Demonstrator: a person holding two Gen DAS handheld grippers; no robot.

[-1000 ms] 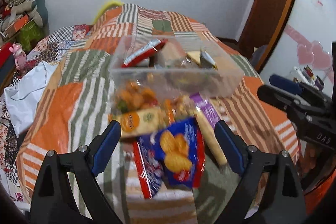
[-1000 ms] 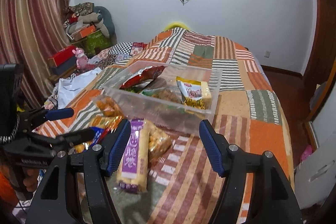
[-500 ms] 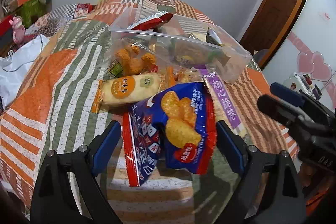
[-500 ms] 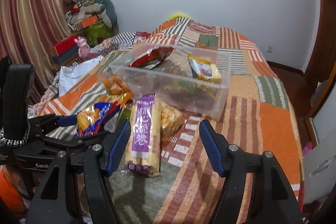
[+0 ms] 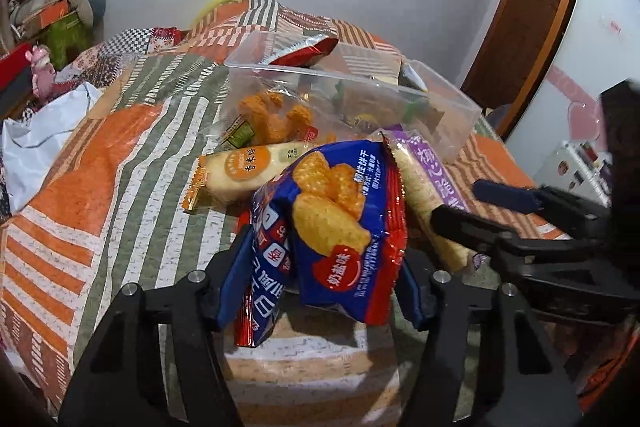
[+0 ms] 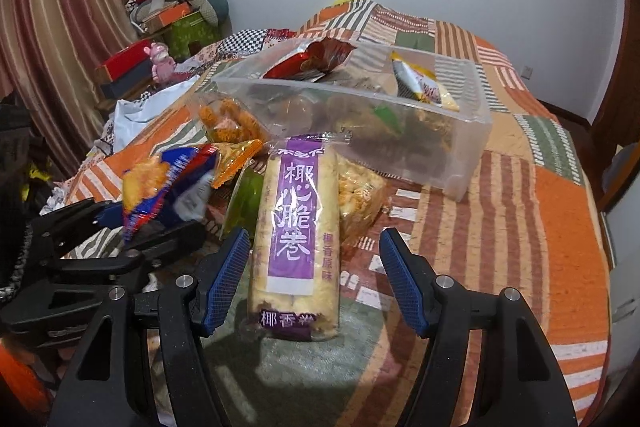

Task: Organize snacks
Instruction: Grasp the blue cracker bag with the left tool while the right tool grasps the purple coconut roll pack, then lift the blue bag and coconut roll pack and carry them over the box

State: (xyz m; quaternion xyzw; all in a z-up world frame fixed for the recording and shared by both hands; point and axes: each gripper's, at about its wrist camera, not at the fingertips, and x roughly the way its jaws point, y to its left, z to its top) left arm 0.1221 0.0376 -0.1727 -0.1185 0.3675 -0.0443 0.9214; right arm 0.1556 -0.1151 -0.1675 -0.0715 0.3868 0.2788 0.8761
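A blue and red biscuit bag [image 5: 332,211] stands crumpled between the pads of my left gripper [image 5: 322,287], whose jaws are closing and press on both of its sides. The right wrist view shows the same bag [image 6: 160,183] raised in the left gripper [image 6: 120,223]. A long purple wafer-roll pack [image 6: 296,223] lies on the bedspread between the pads of my right gripper [image 6: 312,283], which is open and apart from it. Behind it stands a clear plastic box [image 6: 472,131] holding several snack packs. An orange-labelled rice cracker pack [image 5: 244,175] lies left of the blue bag.
A bag of orange twists [image 6: 228,119], a green pack [image 6: 248,195] and a clear bag of puffed pieces [image 6: 360,199] lie before the box. The patchwork bedspread [image 6: 560,211] falls away at right. A white bag [image 5: 36,139], boxes and a pink toy [image 6: 160,63] sit at left.
The left jaws have come together on the blue biscuit bag, crumpling and tilting it up. Both grippers have sunk closer to the snacks; the purple pack now lies between the right pads.
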